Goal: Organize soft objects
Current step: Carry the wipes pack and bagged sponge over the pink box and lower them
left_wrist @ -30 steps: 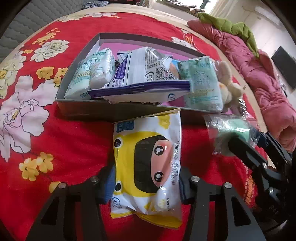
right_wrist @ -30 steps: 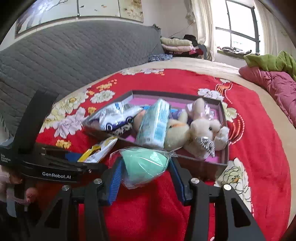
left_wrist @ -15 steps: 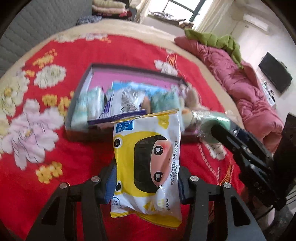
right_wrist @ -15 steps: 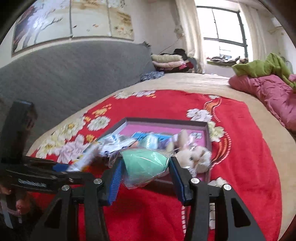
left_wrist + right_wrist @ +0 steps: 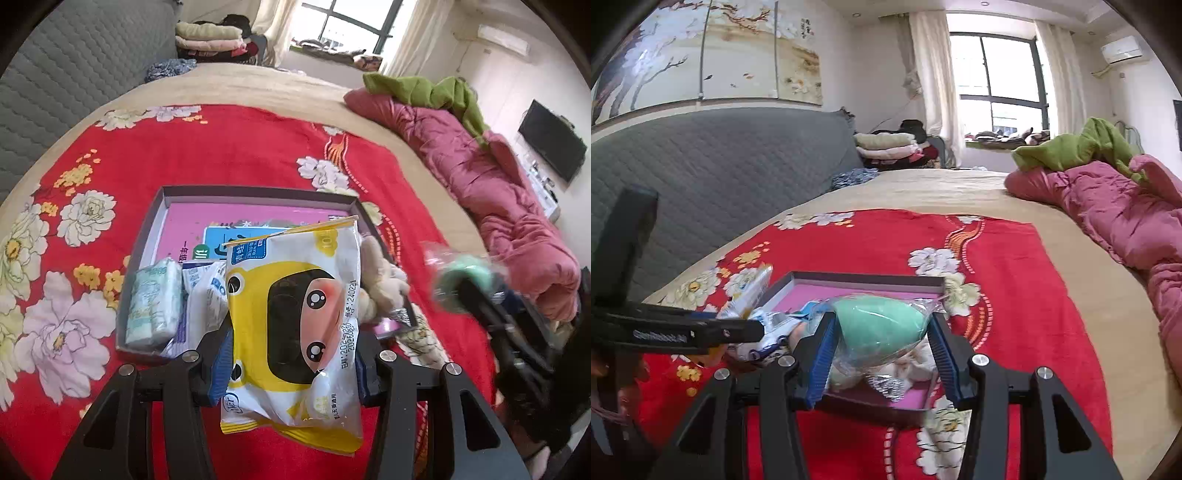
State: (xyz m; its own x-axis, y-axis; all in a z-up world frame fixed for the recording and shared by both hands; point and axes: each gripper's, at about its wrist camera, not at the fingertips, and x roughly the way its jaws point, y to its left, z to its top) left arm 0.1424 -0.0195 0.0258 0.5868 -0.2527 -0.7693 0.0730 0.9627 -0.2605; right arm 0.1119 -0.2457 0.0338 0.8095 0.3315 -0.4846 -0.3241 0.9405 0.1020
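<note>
While both tools hang above the red floral blanket (image 5: 229,147), we note the left gripper (image 5: 291,363) pinching a yellow cartoon wipes pack (image 5: 295,332) over the near edge of the grey box (image 5: 258,192). Our right gripper (image 5: 882,354) clamps a bagged green sponge (image 5: 882,325) above that box's near side. Inside lie a tissue pack (image 5: 153,304) and a plush toy (image 5: 380,284).

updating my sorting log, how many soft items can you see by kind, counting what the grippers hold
wet wipes packs: 1, the yellow frog pack in the left gripper
bagged green sponges: 1, in the right gripper
tissue packs in the box: 1
white printed pouches: 1
plush toys: 1
total: 5
</note>
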